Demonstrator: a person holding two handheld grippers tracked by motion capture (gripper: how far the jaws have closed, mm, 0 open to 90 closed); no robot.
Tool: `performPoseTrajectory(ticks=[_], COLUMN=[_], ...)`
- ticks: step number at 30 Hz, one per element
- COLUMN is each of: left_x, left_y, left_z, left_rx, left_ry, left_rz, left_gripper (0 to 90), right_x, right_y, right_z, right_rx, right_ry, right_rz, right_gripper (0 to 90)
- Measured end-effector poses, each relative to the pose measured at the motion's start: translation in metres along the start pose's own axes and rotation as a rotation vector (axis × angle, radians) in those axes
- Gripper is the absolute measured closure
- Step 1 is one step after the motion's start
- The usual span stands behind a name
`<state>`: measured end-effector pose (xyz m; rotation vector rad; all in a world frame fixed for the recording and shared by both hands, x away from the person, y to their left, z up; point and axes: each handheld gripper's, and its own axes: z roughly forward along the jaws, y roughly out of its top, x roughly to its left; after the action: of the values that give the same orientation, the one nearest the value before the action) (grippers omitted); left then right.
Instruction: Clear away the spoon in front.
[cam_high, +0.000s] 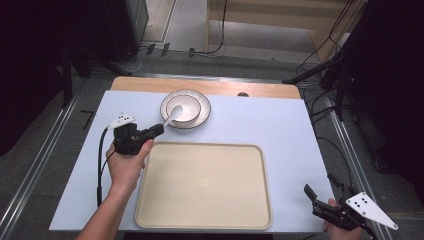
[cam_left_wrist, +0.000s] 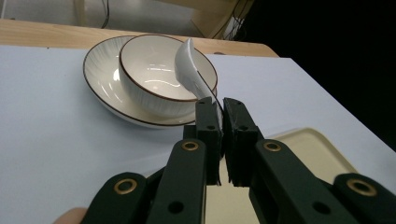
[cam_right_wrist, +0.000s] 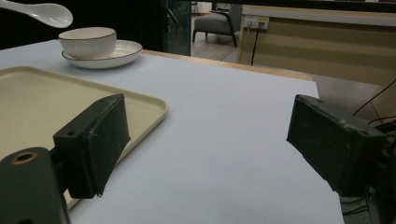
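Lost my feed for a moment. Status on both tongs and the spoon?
Left tongs shut on white spoon, held above bowl. Right tongs open, empty, near table edge. Tray empty.

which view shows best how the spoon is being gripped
The left gripper view: the left gripper has its jaws shut on the white spoon by the handle, close up, above the bowl. The high view shows it small, from above. The right gripper view catches the spoon's end at the top-left corner.
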<state>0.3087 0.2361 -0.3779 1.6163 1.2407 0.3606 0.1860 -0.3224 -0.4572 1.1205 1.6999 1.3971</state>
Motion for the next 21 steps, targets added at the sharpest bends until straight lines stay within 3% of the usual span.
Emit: performPoseTrajectory(ticks=[12,21], left_x=[-0.004,0.001], left_y=[-0.031,-0.073], left_z=[-0.032,-0.044], left_rx=[-0.041,-0.052], left_ry=[0.042,0.076], left_rz=[-0.01,-0.063], left_gripper=[87.0,87.0], right_x=[0.001,0.001], right_y=[0.0,0.0], right_z=[0.0,0.001], right_rx=[0.0,0.006], right_ry=[0.001,0.003], right_rz=[-0.006,-0.01], right_gripper=[13.3,13.3])
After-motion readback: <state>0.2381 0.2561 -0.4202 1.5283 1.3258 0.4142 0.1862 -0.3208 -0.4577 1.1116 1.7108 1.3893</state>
